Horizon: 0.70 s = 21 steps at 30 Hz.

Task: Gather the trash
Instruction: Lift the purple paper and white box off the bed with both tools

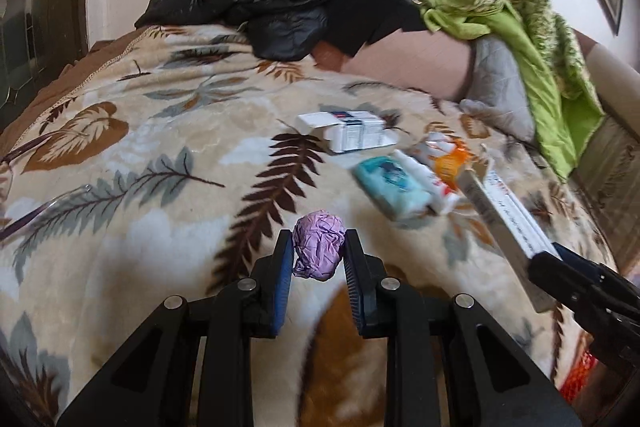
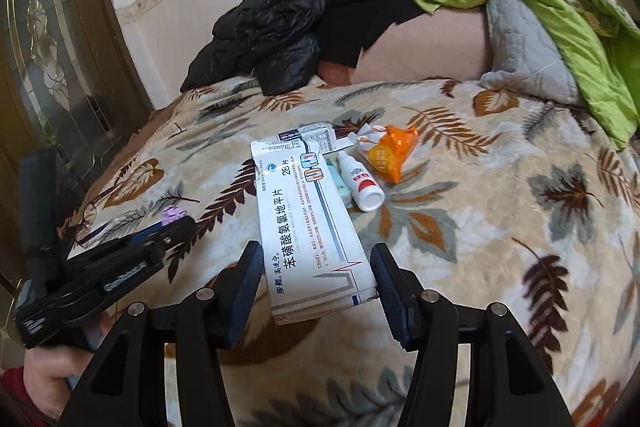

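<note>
A beige blanket [image 1: 168,131] patterned with brown and grey leaves; purple crumpled ball [image 1: 318,251]; white box [image 2: 312,227]; black jacket [image 1: 260,3].

left tool [image 1: 319,247] gripping, right tool [image 2: 316,263] gripping

Crinkled purple paper ball [image 1: 318,245], plush blanket [image 1: 160,131] (leaf-patterned), glossy cardboard box [image 2: 316,231]

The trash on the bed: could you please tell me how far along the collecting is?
Nothing shows as binned yet; no bin is in view. In hand: the left gripper is shut on a crumpled purple wrapper, and the right gripper holds a long white medicine box. Left on the blanket: a smaller white box, a teal packet, a small white bottle and an orange wrapper.
</note>
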Available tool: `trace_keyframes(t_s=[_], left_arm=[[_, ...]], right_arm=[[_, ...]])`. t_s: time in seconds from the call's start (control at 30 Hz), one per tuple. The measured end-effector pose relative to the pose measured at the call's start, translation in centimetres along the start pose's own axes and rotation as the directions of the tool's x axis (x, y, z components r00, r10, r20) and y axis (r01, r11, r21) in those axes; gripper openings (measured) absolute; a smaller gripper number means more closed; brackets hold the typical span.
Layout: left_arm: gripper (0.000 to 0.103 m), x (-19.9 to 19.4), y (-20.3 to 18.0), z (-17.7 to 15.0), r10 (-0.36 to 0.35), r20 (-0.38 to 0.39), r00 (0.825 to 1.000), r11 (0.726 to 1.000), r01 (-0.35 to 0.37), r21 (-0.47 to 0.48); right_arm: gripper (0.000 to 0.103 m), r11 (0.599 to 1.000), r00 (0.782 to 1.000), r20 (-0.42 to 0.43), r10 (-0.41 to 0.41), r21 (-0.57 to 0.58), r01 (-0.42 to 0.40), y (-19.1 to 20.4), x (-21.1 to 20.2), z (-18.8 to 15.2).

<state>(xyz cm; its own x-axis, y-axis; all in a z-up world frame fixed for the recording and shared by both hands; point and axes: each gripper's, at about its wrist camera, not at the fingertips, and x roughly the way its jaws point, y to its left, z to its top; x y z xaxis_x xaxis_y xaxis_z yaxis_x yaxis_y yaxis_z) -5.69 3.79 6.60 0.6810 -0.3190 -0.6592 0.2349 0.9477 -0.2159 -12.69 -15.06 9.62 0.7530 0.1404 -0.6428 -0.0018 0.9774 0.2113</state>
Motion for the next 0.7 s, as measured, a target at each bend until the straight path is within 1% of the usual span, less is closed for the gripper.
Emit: trace_keyframes(t_s=[0.23, 0.33, 0.57, 0.7], left_arm=[[0.024, -5.5, -2.7, -3.1, -0.007, 0.040, 0.999, 0.995, 0.004, 0.096], [0.024, -7.0, -3.2, -4.5, -0.014, 0.049, 0.999, 0.994, 0.008, 0.109], [0.024, -6.3, -3.6, -5.2, 0.001, 0.051, 0.999, 0.993, -0.007, 0.116], [0.024, -5.6, -3.7, -5.1, 0.007, 0.047, 0.999, 0.992, -0.013, 0.122]], right_arm=[[0.060, 1.000, 1.000, 0.028, -0.007, 0.005, 0.007, -0.5, -4.0, -2.8], [0.060, 1.000, 0.999, 0.032, -0.006, -0.002, 0.006, -0.3, -5.0, -3.7], [0.060, 0.999, 1.000, 0.013, -0.017, -0.032, 0.017, 0.6, -4.6, -4.5], [0.060, 0.999, 1.000, 0.010, -0.025, -0.040, 0.025, 0.6, -4.1, -4.3]])
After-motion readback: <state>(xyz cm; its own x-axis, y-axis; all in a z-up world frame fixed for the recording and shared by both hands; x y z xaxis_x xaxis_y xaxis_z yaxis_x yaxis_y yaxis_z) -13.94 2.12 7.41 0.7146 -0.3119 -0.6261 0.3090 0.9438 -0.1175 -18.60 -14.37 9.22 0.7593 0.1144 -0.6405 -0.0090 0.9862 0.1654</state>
